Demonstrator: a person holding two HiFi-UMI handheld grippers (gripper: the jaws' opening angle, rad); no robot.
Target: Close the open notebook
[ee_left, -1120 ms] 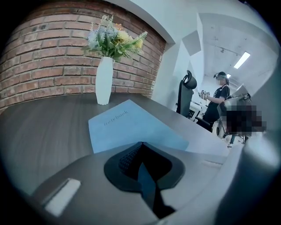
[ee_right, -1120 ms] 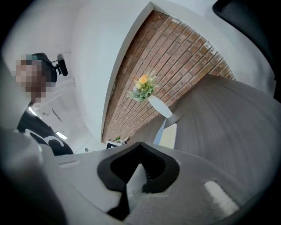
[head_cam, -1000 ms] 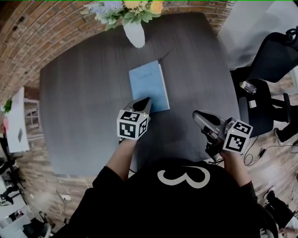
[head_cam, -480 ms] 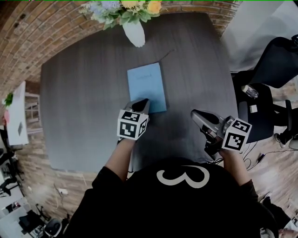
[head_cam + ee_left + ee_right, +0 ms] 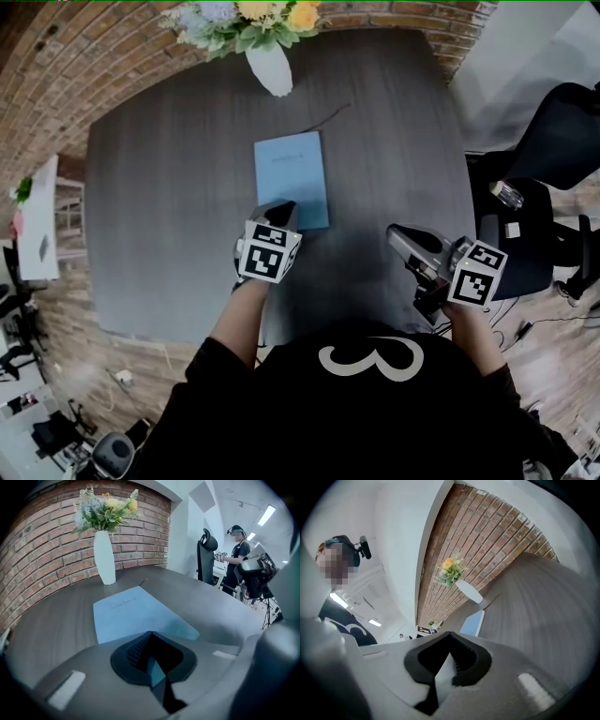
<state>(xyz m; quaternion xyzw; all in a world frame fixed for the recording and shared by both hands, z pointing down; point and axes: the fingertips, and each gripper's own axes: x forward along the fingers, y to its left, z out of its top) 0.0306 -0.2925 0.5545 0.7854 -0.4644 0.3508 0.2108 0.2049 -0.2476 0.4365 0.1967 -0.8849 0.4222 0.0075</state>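
Note:
A light blue notebook [image 5: 291,178] lies shut and flat in the middle of the dark table [image 5: 159,206], its cover up, with a thin ribbon marker [image 5: 330,116] trailing from its far end. My left gripper [image 5: 281,208] hovers at the notebook's near edge, shut, with nothing held. In the left gripper view the notebook [image 5: 136,613] lies just past the closed left gripper [image 5: 150,634]. My right gripper [image 5: 399,233] is off to the right of the notebook, over bare table, also shut and empty. The right gripper view shows the right gripper [image 5: 450,637] rolled sideways, the notebook [image 5: 472,622] far off.
A white vase of flowers [image 5: 270,67] stands at the table's far edge, beyond the notebook, against a brick wall [image 5: 56,66]. A black office chair [image 5: 553,122] stands right of the table. In the left gripper view a person [image 5: 236,555] stands far off.
Almost nothing has moved. The notebook stays shut and both grippers hold their places; the head view has only shifted slightly.

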